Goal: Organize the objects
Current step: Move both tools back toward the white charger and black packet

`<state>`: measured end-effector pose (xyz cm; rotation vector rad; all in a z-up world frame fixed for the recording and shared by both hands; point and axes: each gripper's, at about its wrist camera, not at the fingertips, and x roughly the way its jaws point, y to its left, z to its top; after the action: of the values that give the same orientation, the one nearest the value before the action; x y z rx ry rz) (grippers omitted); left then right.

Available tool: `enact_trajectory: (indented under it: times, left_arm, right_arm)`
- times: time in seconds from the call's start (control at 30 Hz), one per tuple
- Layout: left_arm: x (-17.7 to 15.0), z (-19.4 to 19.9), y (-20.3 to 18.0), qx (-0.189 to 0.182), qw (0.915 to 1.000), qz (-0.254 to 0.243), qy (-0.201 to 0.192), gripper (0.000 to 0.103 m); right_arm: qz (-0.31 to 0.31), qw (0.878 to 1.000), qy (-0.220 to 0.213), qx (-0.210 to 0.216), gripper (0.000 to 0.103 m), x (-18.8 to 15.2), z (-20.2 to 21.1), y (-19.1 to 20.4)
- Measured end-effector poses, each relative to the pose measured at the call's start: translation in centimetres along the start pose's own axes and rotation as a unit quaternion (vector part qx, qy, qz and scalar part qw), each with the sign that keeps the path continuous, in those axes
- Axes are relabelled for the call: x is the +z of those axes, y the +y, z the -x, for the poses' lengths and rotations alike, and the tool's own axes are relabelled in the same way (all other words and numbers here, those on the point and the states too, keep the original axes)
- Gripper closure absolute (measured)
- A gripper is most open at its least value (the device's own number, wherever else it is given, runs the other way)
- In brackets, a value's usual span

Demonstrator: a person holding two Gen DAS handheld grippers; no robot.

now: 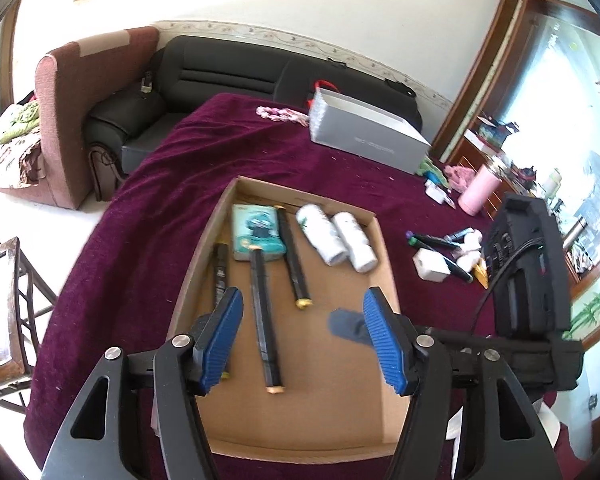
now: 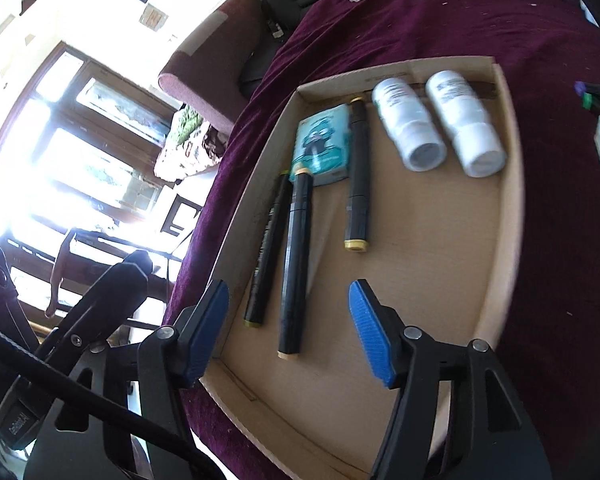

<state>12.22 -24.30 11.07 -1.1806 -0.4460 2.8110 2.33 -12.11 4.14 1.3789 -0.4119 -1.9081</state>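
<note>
The left tool [image 1: 302, 338] hangs over the near end of the box [image 1: 386, 280], jaws apart and holding nothing; the right tool [image 2: 288, 328] hovers above the same box, jaws likewise apart and empty. Between the left tool's blue pads [image 1: 220, 344] lies a long black marker [image 1: 264, 320], not touched. A second marker [image 1: 220, 272] lies just left of it, a third [image 1: 294, 258] to its right. Farther in, a teal packet [image 1: 256, 232] sits near the far wall, with two white bottles [image 1: 338, 238] side by side to its right. Beyond the box, on the maroon-covered worktop [image 1: 160, 184], loose items [image 1: 448, 254] lie scattered, perhaps more markers, then a grey box [image 1: 364, 132].
</note>
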Motion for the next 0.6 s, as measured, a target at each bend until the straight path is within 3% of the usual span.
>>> enact_trajectory:
  times: [0.3, 0.6]
  left_arm:
    - [-1.2, -1.1, -6.1, -0.013, 0.9982, -0.052, 0.025, 0.047]
    - [-2.2, -4.4, -13.6, -0.031, 0.9899, -0.122, 0.066, 0.047]
  right_arm:
    - [-0.045, 0.996, -0.076, 0.006, 0.030, -1.4, 6.8, -4.5]
    - [-0.115, 0.984, -0.138, 0.006, 0.026, -3.6, 13.8, -12.0]
